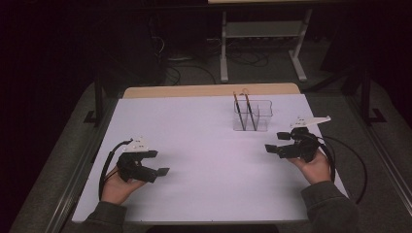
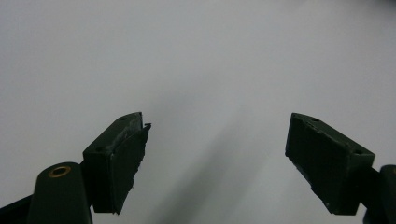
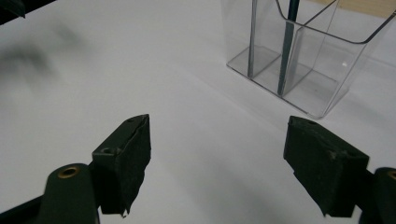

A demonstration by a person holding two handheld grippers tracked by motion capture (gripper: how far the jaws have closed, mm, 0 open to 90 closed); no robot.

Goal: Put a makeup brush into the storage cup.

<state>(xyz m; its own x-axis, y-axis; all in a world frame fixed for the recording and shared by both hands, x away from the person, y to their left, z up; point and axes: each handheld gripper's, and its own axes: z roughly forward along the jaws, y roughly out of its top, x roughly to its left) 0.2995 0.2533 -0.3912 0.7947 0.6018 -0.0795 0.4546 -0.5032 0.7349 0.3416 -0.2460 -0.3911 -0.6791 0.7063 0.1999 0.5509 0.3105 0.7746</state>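
Both pairs of jaws are standing wide apart with nothing between them. I am holding my left gripper (image 1: pixel 156 163) low over the near left part of the table, and in the left gripper view (image 2: pixel 217 154) its black pads are framing nothing but bare white surface and their own soft shadow. I am holding my right gripper (image 1: pixel 278 142) over the right side, turned toward the middle of the table, and in the right gripper view (image 3: pixel 217 158) its jaws are opening toward the clear holder (image 3: pixel 299 51).

That clear holder (image 1: pixel 252 115) is standing upright on the far right part of the table, just beyond my right gripper and apart from it. It is a see-through box with thin walls, split by dividers into compartments. Two pens (image 1: pixel 243 110) are leaning in it, dark and slim, their tops rising above the rim; in the right gripper view one pen (image 3: pixel 286 51) is showing as a dark teal stick along a divider.

A white sheet (image 1: pixel 194 145) is covering the table, and a strip of pale wood (image 1: pixel 209 90) is showing along its far edge. Beyond it the room is lying in darkness, with a grey floor, loose cables (image 1: pixel 194 70) and the white legs of a stand (image 1: pixel 262 43)
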